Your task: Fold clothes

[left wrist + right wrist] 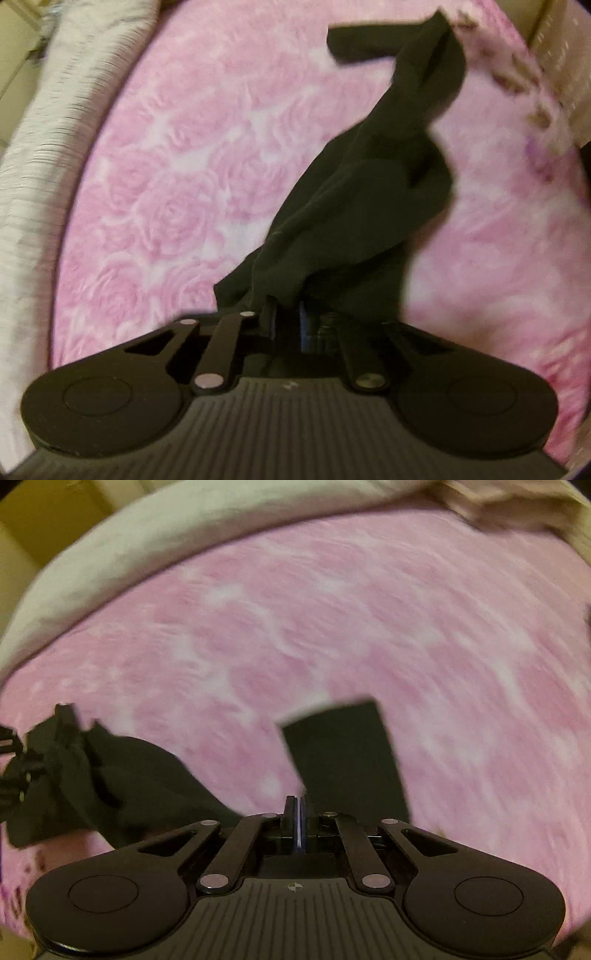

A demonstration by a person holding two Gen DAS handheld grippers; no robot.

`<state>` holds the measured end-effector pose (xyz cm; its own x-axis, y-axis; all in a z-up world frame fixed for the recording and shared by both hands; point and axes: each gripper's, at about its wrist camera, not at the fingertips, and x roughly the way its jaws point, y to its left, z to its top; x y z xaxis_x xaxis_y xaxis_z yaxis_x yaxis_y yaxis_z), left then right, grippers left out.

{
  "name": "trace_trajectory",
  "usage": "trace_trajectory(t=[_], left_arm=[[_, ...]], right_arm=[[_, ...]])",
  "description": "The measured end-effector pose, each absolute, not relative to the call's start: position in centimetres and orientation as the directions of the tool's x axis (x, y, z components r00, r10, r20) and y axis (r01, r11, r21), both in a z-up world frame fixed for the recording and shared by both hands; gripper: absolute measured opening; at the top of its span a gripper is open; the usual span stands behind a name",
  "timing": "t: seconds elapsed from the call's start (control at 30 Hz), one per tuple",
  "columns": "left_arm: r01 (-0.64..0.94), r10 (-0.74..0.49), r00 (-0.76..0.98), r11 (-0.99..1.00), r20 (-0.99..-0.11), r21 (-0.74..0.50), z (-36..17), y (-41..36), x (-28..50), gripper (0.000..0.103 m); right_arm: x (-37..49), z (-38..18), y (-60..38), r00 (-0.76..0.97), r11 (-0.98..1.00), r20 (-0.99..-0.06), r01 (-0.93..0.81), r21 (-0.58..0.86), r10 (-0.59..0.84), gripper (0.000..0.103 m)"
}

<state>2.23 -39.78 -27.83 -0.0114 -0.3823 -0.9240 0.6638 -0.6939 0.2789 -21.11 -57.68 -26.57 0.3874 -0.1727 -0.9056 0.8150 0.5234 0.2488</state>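
A black garment (351, 206) stretches in a twisted band over the pink rose-patterned blanket (184, 166). Its near end is bunched over my left gripper (286, 314), whose jaws stand close together with the cloth pinched between them and the fingertips hidden under it. The far end rises to the top of the left wrist view, where a flat strip (354, 44) folds off to the left. In the right wrist view my right gripper (297, 805) is shut, pads together, on the garment's edge. A flat black strip (343, 760) hangs just beyond it and the rest of the garment (140, 775) trails left to the left gripper (14, 775).
A white quilted cover (44, 166) runs along the blanket's left side, and the white bedding (147, 542) is seen again along the far edge. A beige cloth (517, 509) lies at the far right corner. Both views are blurred by motion.
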Motion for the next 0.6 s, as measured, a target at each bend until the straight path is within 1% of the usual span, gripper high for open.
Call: trace_trajectory(t=[0.07,0.1,0.2,0.23,0.27,0.3,0.33,0.37,0.4,0.43,0.47,0.5,0.53,0.6], left_arm=[[0.699,-0.358,-0.017,-0.671,-0.934,0.245,-26.5,-36.9,-0.1,0.006],[0.715,-0.335,-0.025,-0.665,-0.942,0.217,-26.2,-35.4,-1.2,0.001],[0.760,-0.229,-0.048,-0.640,-0.972,0.113,-26.0,-30.7,-3.4,0.001],[0.791,-0.207,-0.052,-0.606,-0.977,0.087,-25.9,-29.6,-3.0,0.004],[0.822,-0.189,-0.056,-0.566,-0.980,0.062,-25.7,-28.4,-2.5,0.005],[0.846,-0.184,-0.049,-0.530,-0.982,0.057,-25.5,-27.7,-1.7,0.008],[0.866,-0.193,-0.027,-0.494,-0.981,0.073,-25.4,-27.4,-0.4,0.017],[0.881,-0.203,-0.007,-0.465,-0.979,0.090,-25.3,-27.4,0.9,0.021],[0.892,-0.220,0.015,-0.438,-0.975,0.112,-25.2,-27.8,2.4,0.026],[0.902,-0.238,0.038,-0.411,-0.971,0.135,-25.1,-28.2,4.0,0.026],[0.907,-0.262,0.063,-0.389,-0.963,0.165,-25.0,-28.9,5.5,0.027],[0.910,-0.287,0.083,-0.368,-0.954,0.190,-24.9,-29.6,6.9,0.031],[0.914,-0.313,0.098,-0.347,-0.945,0.209,-24.8,-30.3,8.5,0.035],[0.920,-0.356,0.123,-0.310,-0.926,0.241,-24.8,-31.6,11.8,0.037]], right_arm=[[-18.8,-27.3,-57.8,0.431,0.581,-0.894,0.761,0.288,-0.121,0.004],[-17.7,-27.7,-57.9,0.451,0.608,-0.888,0.732,0.308,-0.094,0.005],[-14.3,-28.9,-57.5,0.490,0.684,-0.871,0.646,0.340,-0.030,0.009],[-13.2,-29.4,-57.1,0.496,0.708,-0.868,0.619,0.340,-0.017,0.010],[-12.1,-29.9,-56.7,0.501,0.728,-0.865,0.595,0.342,-0.003,0.017],[-11.1,-30.5,-56.3,0.504,0.738,-0.864,0.579,0.347,0.011,0.028],[-10.0,-31.1,-55.8,0.503,0.748,-0.864,0.565,0.349,0.023,0.035],[-9.0,-31.7,-55.4,0.503,0.756,-0.864,0.552,0.353,0.036,0.042],[-8.1,-32.0,-55.1,0.508,0.756,-0.860,0.542,0.367,0.053,0.045],[-7.2,-32.1,-54.6,0.523,0.747,-0.849,0.533,0.398,0.078,0.046],[-6.5,-32.1,-54.0,0.546,0.733,-0.831,0.522,0.436,0.105,0.049],[-5.7,-32.1,-53.4,0.567,0.721,-0.813,0.509,0.471,0.130,0.054],[-4.7,-32.2,-52.7,0.586,0.712,-0.796,0.493,0.500,0.153,0.056],[-2.5,-32.5,-51.3,0.620,0.693,-0.760,0.460,0.555,0.197,0.064]])
